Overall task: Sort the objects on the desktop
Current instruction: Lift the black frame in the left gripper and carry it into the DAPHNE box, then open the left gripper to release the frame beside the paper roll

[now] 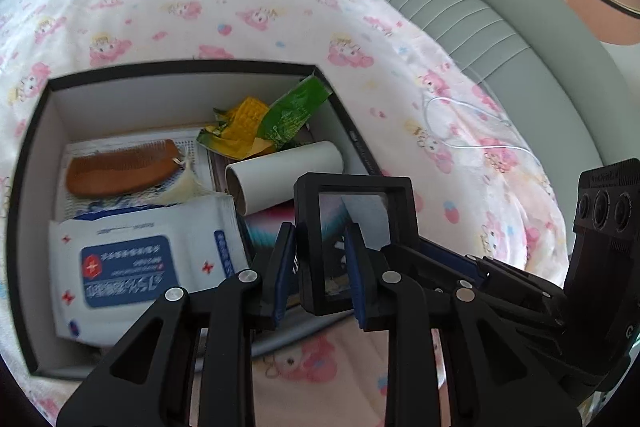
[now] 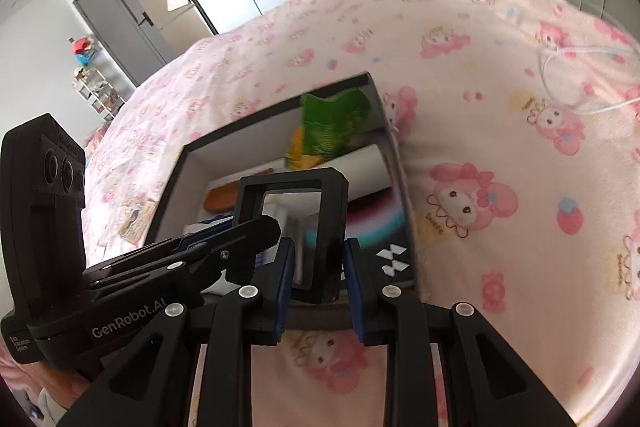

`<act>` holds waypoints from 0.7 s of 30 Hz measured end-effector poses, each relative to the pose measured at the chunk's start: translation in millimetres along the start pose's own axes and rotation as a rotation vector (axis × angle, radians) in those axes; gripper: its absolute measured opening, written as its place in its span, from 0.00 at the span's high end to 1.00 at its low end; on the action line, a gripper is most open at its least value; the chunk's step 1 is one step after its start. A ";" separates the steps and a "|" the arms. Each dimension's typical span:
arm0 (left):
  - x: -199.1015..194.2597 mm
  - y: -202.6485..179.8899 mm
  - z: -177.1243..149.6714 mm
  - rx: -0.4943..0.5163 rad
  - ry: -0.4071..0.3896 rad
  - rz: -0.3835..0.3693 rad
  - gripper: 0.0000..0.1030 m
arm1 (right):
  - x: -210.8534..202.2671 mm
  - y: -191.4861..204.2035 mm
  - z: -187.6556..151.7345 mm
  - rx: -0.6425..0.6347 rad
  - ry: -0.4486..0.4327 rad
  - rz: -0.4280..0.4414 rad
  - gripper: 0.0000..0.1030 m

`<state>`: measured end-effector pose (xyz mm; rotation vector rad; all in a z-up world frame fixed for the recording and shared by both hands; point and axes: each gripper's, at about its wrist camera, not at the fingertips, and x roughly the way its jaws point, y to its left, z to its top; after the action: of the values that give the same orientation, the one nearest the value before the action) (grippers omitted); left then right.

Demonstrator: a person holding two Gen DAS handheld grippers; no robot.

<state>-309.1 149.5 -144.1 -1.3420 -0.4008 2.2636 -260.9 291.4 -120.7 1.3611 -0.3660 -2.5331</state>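
We see both grippers at a black-framed display case (image 1: 352,243) over the box (image 1: 188,67): our left gripper (image 1: 320,267) clamps its left edge, our right gripper (image 2: 318,279) seemingly grips it too (view blurred).

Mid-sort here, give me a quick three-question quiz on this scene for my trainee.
1. True or false: the brown comb lies inside the box.
2. What sits between the fingers of both the left gripper and the right gripper? A) wipes pack B) black frame C) white roll
3. Fill in: the white cable lies outside the box, on the pink ____.

Key: 1 true; 2 B; 3 bedsheet.
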 end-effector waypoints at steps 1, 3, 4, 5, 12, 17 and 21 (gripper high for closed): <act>6.5 1.7 1.3 -0.010 0.011 0.002 0.77 | 4.8 -4.6 2.5 0.006 0.008 0.000 0.78; 16.2 5.7 1.0 -0.026 0.029 0.008 0.78 | 13.8 -10.8 4.9 0.013 0.024 -0.002 0.78; 20.8 7.8 0.6 -0.034 0.038 0.011 0.78 | 16.6 -12.5 4.5 0.015 0.029 -0.003 0.78; 24.7 9.4 -0.2 -0.041 0.046 0.015 0.78 | 19.3 -13.9 4.0 0.017 0.033 -0.004 0.78; 37.0 15.9 -8.0 -0.067 0.075 0.024 0.78 | 27.1 -14.1 3.1 -0.003 0.036 -0.030 0.79; 30.4 14.4 -11.1 -0.052 0.067 0.036 0.78 | 26.5 -13.1 1.9 -0.014 0.033 -0.040 0.79; 1.2 8.7 -12.1 -0.026 0.020 0.058 0.78 | 14.6 -6.0 1.7 -0.021 0.016 -0.046 0.79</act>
<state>-301.1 143.0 -154.9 -1.4052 -0.3900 2.2970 -270.7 292.4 -133.1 1.3967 -0.3083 -2.5543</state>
